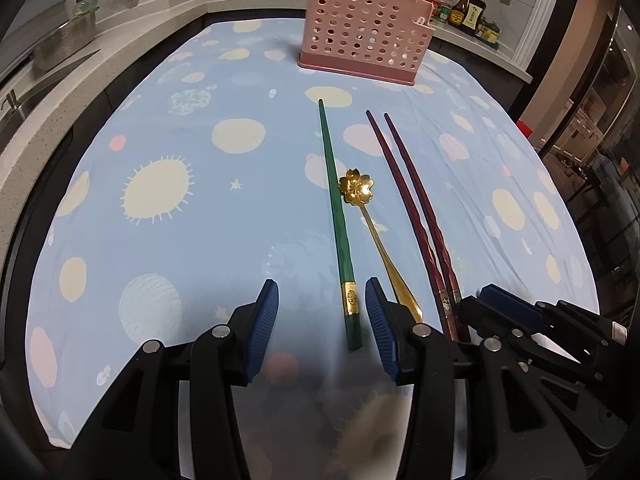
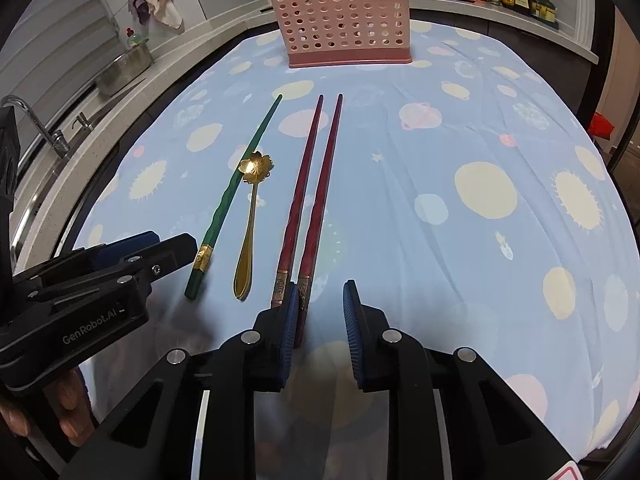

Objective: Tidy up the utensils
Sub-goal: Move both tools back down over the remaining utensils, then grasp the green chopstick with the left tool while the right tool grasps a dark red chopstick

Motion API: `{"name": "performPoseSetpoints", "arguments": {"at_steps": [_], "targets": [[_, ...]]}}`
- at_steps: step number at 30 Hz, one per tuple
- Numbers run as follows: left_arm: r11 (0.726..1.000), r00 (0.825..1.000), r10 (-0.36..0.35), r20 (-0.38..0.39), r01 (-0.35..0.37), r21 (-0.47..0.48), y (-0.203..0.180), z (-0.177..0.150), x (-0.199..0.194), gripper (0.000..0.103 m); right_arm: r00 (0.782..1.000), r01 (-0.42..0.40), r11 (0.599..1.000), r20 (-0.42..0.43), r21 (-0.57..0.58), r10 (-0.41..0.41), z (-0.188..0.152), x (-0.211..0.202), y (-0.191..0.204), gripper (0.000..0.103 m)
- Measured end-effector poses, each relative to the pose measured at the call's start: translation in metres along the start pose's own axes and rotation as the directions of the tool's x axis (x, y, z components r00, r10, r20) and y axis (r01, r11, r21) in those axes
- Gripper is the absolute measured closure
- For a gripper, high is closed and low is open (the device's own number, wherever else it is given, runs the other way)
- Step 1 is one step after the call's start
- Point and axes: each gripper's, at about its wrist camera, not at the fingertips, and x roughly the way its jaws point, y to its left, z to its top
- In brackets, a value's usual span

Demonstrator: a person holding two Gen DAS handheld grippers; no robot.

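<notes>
While your right gripper (image 2: 320, 312) hides the red chopsticks' (image 2: 310, 184) butt ends at lower centre, its jaws stand apart, one chopstick against the left pad. Your left gripper (image 1: 322, 312), also apart, straddles the green chopstick (image 1: 338, 232) on the desk (image 1: 180, 240).

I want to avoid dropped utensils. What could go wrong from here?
1. The left hand-held gripper straddles the green chopstick, but the gold spoon lies close by and could be nudged.
2. The right hand-held gripper seems to have only one of the two red chopsticks between its fingers, so the pair may separate.
</notes>
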Motion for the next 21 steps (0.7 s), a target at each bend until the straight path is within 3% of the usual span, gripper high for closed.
{"name": "performPoseSetpoints", "arguments": {"at_steps": [7,11,21], "targets": [[1.0,1.0,-0.001,-0.014,0.001,0.01,-0.002,-0.003,0.006,0.06,1.0,0.008,1.0,-0.004,-0.008,-0.009,-0.001,0.003,0.002,0.083],[1.0,1.0,0.013,-0.017,-0.013,0.008,0.0,-0.003,0.009,0.06,1.0,0.017,1.0,-0.007,0.019,-0.017,-0.001,0.006,-0.007,0.093],[0.999,0.999,0.032,-0.003,-0.032,0.028,-0.002,-0.005,0.013,0.061,1.0,0.028,0.999,-0.001,0.025,-0.028,-0.001,0.006,-0.011,0.094]]}}
